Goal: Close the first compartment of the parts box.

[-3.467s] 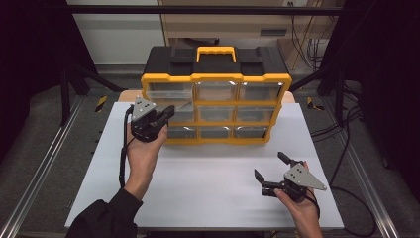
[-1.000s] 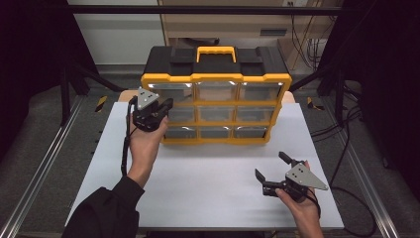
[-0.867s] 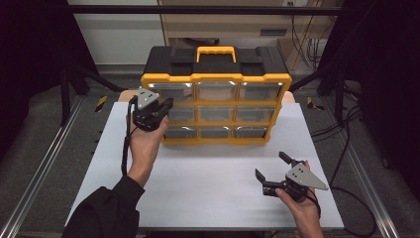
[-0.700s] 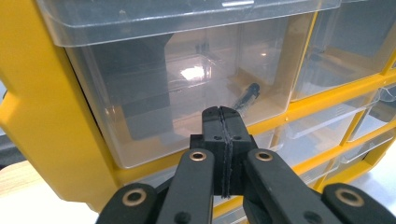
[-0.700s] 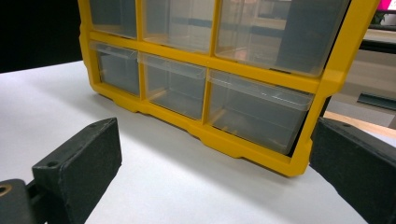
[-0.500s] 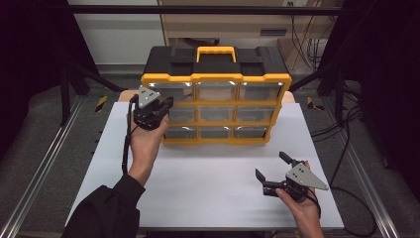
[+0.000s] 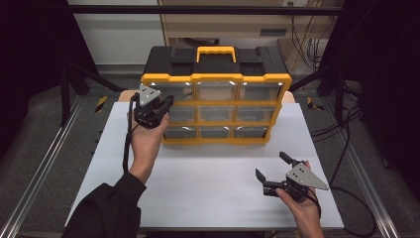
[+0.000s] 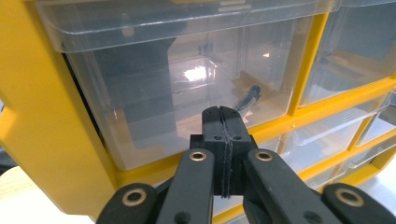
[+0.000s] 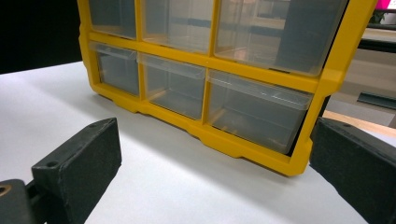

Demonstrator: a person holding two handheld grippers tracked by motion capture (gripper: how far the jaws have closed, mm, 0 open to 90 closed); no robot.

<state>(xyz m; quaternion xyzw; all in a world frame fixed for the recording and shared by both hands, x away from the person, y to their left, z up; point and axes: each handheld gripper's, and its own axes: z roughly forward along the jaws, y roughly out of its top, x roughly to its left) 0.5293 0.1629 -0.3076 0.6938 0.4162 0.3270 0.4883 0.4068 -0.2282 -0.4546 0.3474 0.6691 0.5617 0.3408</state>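
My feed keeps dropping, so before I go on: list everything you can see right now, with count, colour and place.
Drawer organiser: one, yellow frame, black top, yellow handle, at the table's far edge.
Drawers: nine, clear, three rows of three in its front.
Dark slim item: one, inside the drawer facing the left gripper; too unclear to name.
Table: one, white.
Left gripper: black, jaws shut, at the organiser's left column.
Right gripper: black, jaws open, over the table's near right.
Hands: two, one holding each gripper.

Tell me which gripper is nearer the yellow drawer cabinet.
Left. The left gripper is right up against the drawer cabinet at its left column; the right gripper is apart, over the table.
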